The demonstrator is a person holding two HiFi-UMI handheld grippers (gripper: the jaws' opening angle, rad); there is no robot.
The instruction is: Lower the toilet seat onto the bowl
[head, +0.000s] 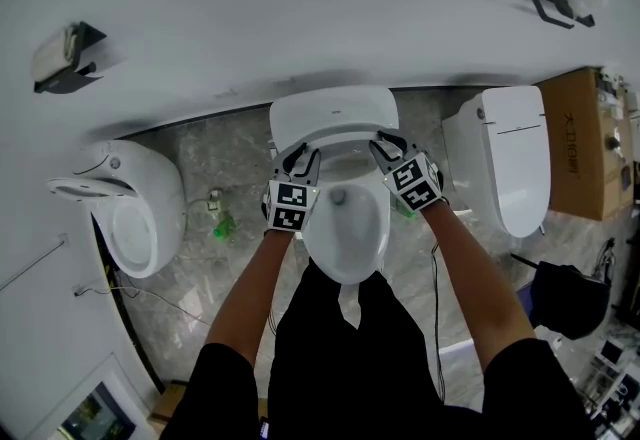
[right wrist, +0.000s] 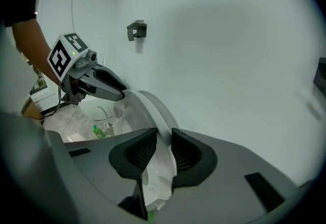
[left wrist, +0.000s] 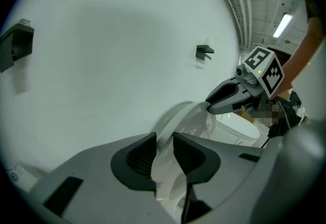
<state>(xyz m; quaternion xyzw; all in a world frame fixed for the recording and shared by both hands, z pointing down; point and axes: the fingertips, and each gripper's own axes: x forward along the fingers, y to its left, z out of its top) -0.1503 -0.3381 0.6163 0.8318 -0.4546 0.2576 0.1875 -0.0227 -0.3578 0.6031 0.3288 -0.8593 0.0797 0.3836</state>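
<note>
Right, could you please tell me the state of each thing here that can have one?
Toilet seat: raised, not yet down on the bowl.
Left claw: shut on the toilet seat's rim.
Right claw: shut on the toilet seat's other side.
Right-hand toilet lid: down.

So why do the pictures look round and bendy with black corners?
Both gripper views: a wide lens bulges the wall and blackens the corners, yet the seat looks sharp. Head view: soft even light, faint shadow by a holder. Left gripper view: the ceiling lamp glares.
</note>
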